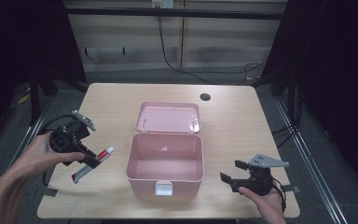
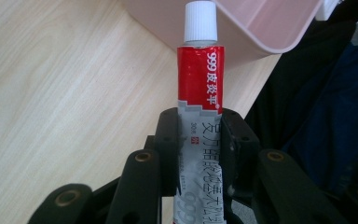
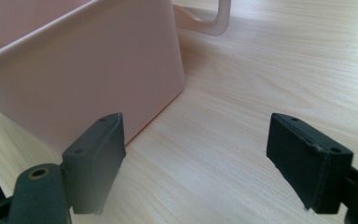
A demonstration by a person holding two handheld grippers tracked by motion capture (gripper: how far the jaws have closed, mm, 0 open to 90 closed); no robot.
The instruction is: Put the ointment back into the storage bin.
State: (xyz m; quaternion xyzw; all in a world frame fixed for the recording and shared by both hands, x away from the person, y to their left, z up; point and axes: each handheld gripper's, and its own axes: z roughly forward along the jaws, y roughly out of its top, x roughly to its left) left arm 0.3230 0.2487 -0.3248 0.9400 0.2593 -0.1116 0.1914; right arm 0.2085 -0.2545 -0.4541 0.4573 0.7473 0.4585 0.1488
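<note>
A pink plastic box [image 1: 164,179] stands open in the middle of the table, its lid [image 1: 168,117] laid back behind it. To its left my left gripper [image 1: 92,161] is shut on a red, silver and white tube of ointment [image 1: 93,164] and holds it just above the table. In the left gripper view the tube [image 2: 200,79] rises between the jaws, white cap toward the box [image 2: 261,23]. My right gripper [image 1: 231,173] is open and empty at the box's front right. In the right gripper view the gripper [image 3: 205,163] faces the box wall [image 3: 84,79].
The table [image 1: 242,130] is light wood with a dark round cable hole [image 1: 205,97] at the back right. A white latch [image 1: 163,188] sits on the box's front. Bare tabletop lies on both sides of the box. Dark floor and cables surround the table.
</note>
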